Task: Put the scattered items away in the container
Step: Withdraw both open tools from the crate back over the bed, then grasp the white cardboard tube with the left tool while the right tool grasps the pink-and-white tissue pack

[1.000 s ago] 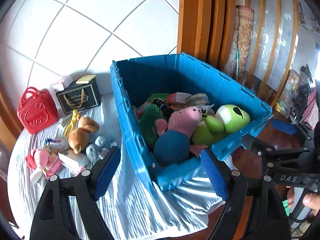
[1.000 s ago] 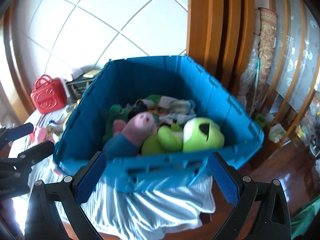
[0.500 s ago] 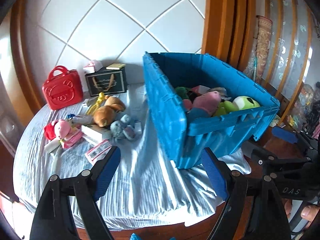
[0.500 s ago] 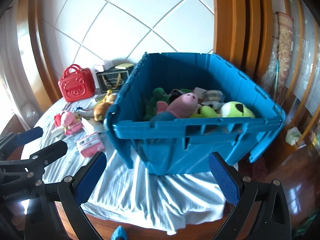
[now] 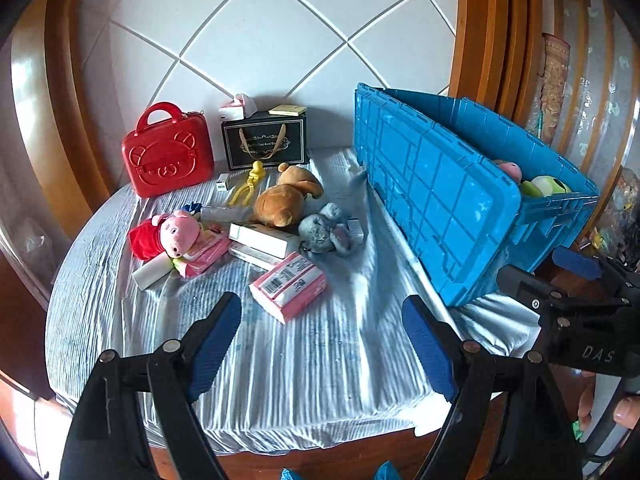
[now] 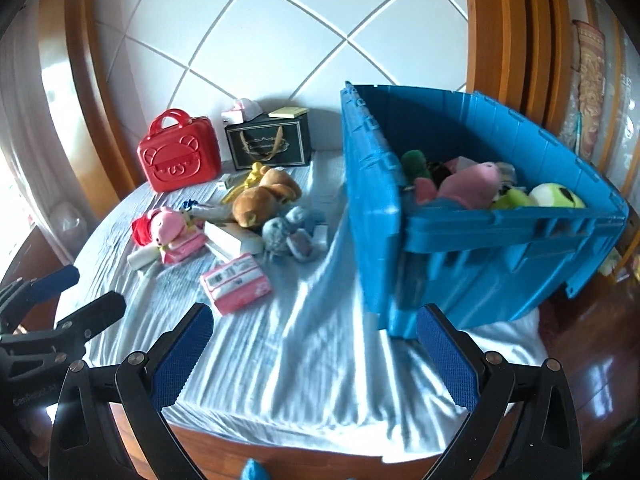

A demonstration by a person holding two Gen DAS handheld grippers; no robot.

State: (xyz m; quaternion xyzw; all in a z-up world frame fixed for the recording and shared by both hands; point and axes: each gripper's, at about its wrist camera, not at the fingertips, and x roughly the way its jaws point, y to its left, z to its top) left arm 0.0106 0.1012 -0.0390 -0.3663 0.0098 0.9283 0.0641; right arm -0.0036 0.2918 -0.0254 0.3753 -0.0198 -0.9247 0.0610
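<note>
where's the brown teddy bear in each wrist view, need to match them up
Left wrist: brown teddy bear lies centre-left, on the cloth in front of the black gift bag.
Right wrist: bear lies left of centre, again before the bag.
Shared landmark: red case.

A white tiled wall (image 5: 280,40) with diagonal grey joints stands behind the table. Polished wooden posts (image 5: 500,40) rise at its right, a curved wooden frame (image 5: 60,80) at its left. A pale striped cloth (image 5: 320,352) covers the table, hanging over the near edge. Dark glossy wood floor (image 6: 592,364) shows at right.
</note>
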